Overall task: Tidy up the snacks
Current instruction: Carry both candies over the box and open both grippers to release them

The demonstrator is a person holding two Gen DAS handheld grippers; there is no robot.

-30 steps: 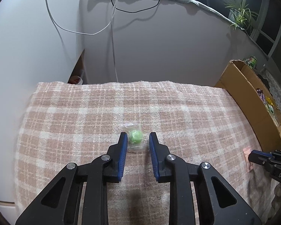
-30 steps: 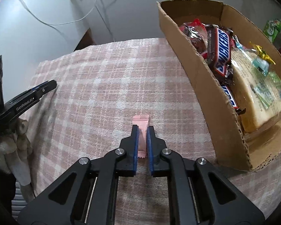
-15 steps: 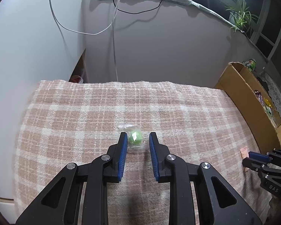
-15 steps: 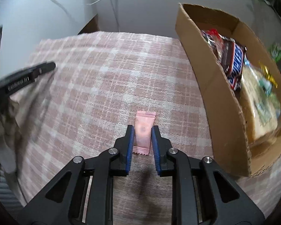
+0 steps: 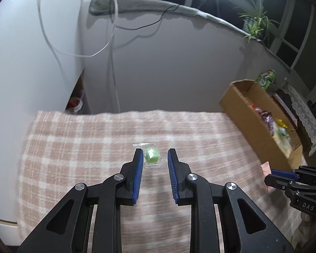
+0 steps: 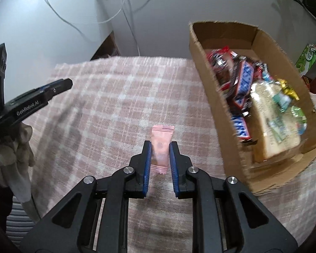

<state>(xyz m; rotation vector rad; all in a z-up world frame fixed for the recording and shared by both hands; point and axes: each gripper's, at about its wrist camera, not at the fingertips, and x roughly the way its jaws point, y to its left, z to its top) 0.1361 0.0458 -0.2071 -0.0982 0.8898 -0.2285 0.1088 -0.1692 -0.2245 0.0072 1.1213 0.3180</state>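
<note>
A: Take the cardboard box (image 6: 212,97) as the marker. What has changed around it?

B: The box, full of snack bars (image 6: 242,80) and a bread bag (image 6: 271,126), sits on the checked cloth (image 6: 115,97). The right gripper (image 6: 159,147), just left of the box, has lifted with the pink candy (image 6: 161,145) pinched between narrow jaws; half a second ago that candy lay flat.

A: And the other?

B: Well left of the box, the left gripper (image 5: 152,160) has spread its jaws wider. The green candy (image 5: 151,155) lies loose on the cloth between the tips, nearer the left one.
</note>
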